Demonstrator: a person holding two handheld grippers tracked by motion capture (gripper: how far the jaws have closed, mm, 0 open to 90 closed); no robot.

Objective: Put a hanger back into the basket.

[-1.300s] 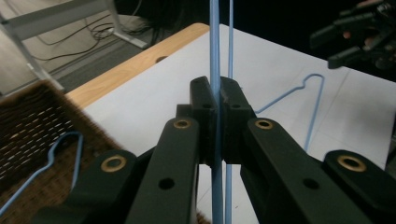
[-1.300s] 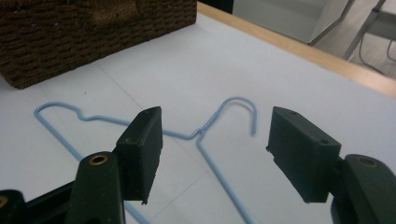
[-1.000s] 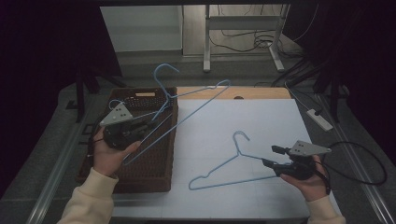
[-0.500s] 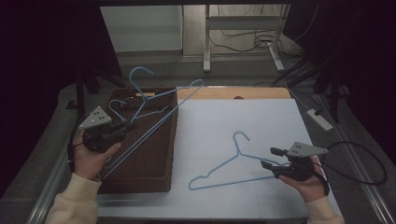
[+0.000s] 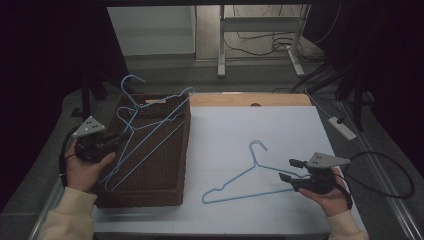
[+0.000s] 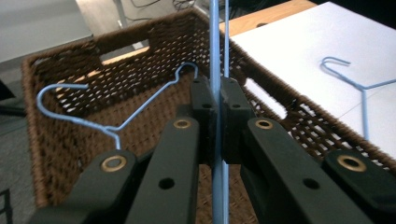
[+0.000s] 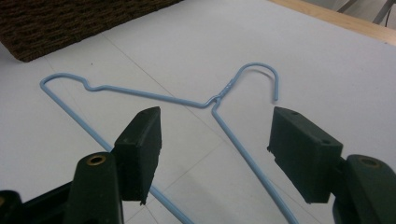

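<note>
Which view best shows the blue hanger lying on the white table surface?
The right gripper view: the lying hanger shows whole from hook to shoulders, flat on the white surface, in front of the open right hand-held gripper. The high view shows it smaller. The left gripper view catches its hook and neck at the edge.

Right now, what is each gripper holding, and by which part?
The left gripper clamps a blue wire hanger by its straight wire, over the basket. The right gripper holds nothing.

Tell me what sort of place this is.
Probably a lab or workshop set up for recording: a white-topped table, loose cables across the floor behind it, a power strip at the table's edge, and dark surroundings.
</note>
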